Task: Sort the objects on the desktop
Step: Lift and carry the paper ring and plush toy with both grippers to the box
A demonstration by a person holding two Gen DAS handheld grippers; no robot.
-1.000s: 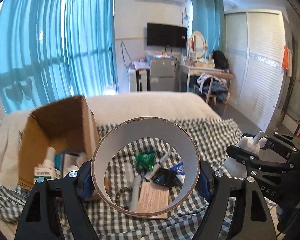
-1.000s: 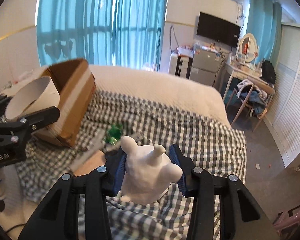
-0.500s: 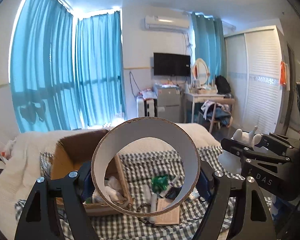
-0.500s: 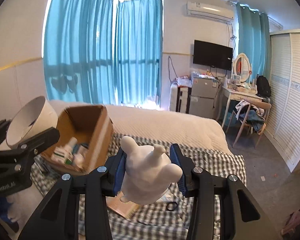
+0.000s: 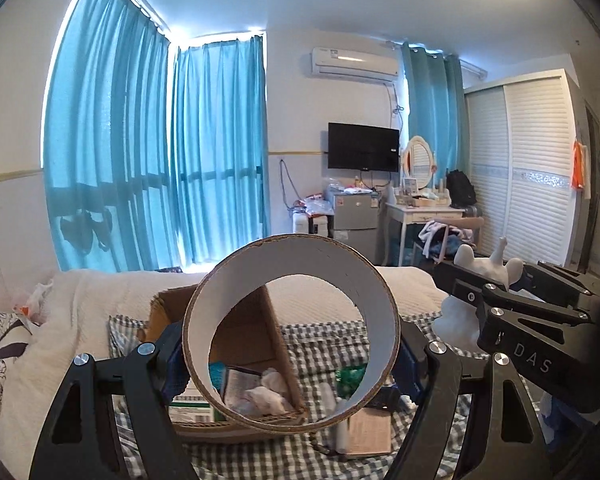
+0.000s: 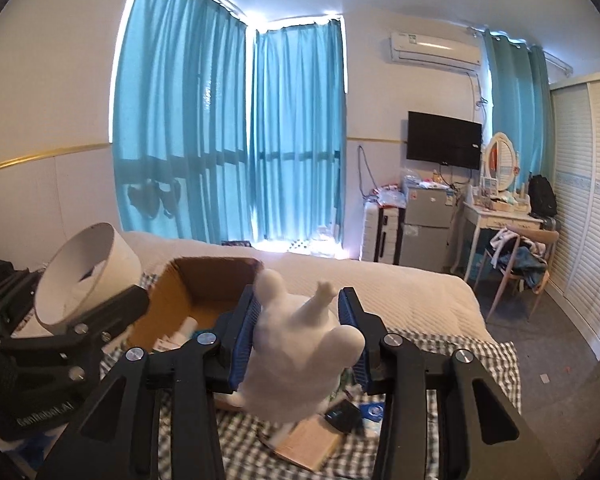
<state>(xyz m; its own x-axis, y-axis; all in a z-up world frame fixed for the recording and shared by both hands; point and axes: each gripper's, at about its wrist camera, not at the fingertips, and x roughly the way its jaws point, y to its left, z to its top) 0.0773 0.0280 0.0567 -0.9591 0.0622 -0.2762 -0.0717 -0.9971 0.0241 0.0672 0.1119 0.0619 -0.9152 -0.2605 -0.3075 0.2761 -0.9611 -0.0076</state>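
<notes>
Cardboard ring (image 5: 291, 327), wide and white inside, sits clamped between the blue pads of the left gripper (image 5: 290, 354), its opening facing the left wrist camera. Through it shows the cardboard box (image 5: 242, 326), lying open on the checked cloth (image 5: 320, 344). In the box are a green-and-white carton (image 5: 190, 407), a flat packet (image 5: 244, 384) and crumpled white tissue (image 5: 266, 394). At 4 o'clock from the box, on the cloth, lie a green wrapper (image 5: 350, 378), a brown booklet (image 5: 366, 430) and a blurred white tube (image 5: 338, 426).

The right gripper (image 6: 300, 338) is clenched on a white plaster figure (image 6: 300, 356), its blue pads pressing both flanks; the figure's rounded knobs stick up past the fingertips. In the left wrist view that same gripper (image 5: 488, 280) stands at 3 o'clock from the ring, well above the cloth, with the white figure (image 5: 460, 320) showing through its frame.

From the right wrist view the ring (image 6: 86, 276) is at 9 o'clock in the left gripper (image 6: 80, 304), and the box (image 6: 192, 300) sits between the two grippers, farther back. Below the figure lie the booklet (image 6: 308, 448), a small black item (image 6: 342, 412) and a blue packet (image 6: 372, 412) on the checked cloth (image 6: 452, 344).

Beyond, the bed (image 6: 400, 292) runs toward blue curtains (image 6: 236, 128); a television (image 6: 444, 140) hangs at 2 o'clock, with a dressing table (image 6: 500, 216) and a white wardrobe (image 6: 592, 200) further right.
</notes>
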